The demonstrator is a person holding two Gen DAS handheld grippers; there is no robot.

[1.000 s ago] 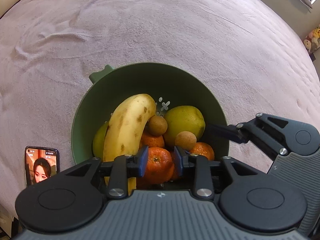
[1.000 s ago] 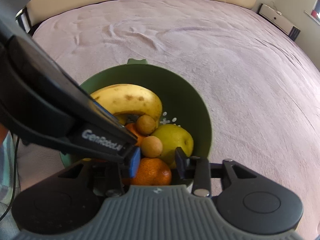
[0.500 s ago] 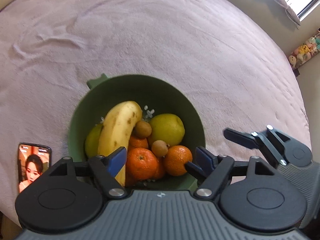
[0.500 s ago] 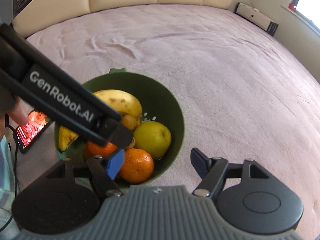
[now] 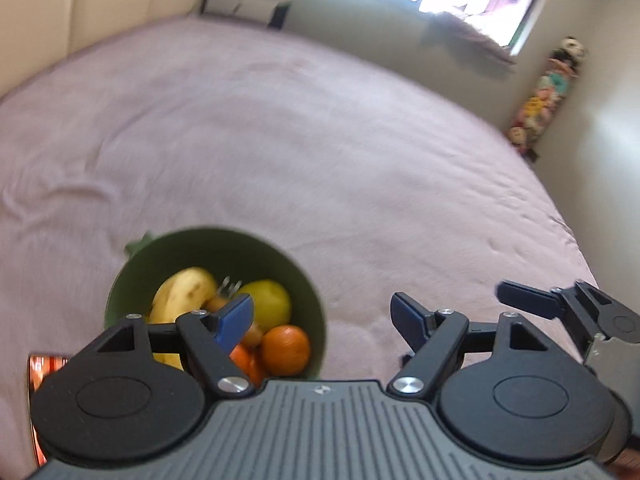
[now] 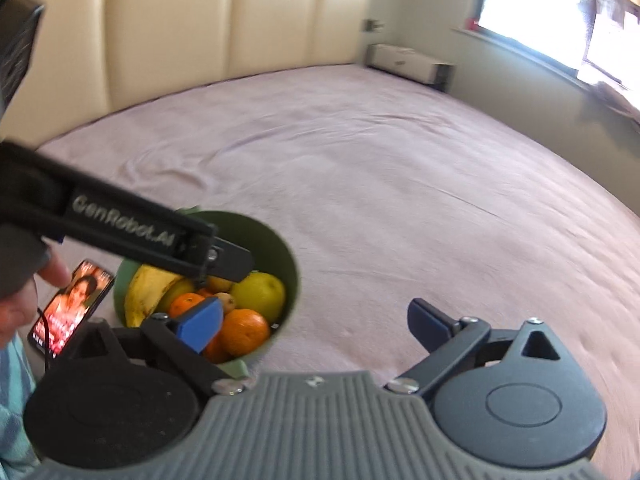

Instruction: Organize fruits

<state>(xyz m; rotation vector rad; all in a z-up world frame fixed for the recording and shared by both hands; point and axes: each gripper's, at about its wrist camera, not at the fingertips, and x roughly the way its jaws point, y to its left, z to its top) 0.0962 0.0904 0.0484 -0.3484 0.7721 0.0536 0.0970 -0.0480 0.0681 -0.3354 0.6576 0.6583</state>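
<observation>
Your left gripper [image 5: 322,314] hangs above the bed with its blue-padded jaws spread wide and nothing between them; your right gripper [image 6: 316,322] is splayed just as far and equally empty-handed. The fruit all sits together in the green bowl [image 6: 280,248], which rests directly on the mauve bedspread [image 6: 400,168] near its front edge: a spotted banana [image 6: 146,290] leans against the left wall, a yellow-green pear-like fruit [image 6: 260,294] lies toward the right, and a mandarin [image 6: 244,330] sits at the front with more orange fruit beside it, plus a couple of small brown round fruits, too blurred to name. From your left wrist view the bowl [image 5: 280,264] lies low and left of the open jaws, not between them. Just left of the bowl a phone [image 6: 70,310] lies face up on the cover with its screen lit. The bedspread is softly creased, with wrinkles behind the bowl. A cream padded headboard [image 6: 200,28] stands at the far side, a bright window [image 6: 540,12] fills the right wall, and a stack of soft toys [image 5: 548,92] stands in the corner beneath it.
</observation>
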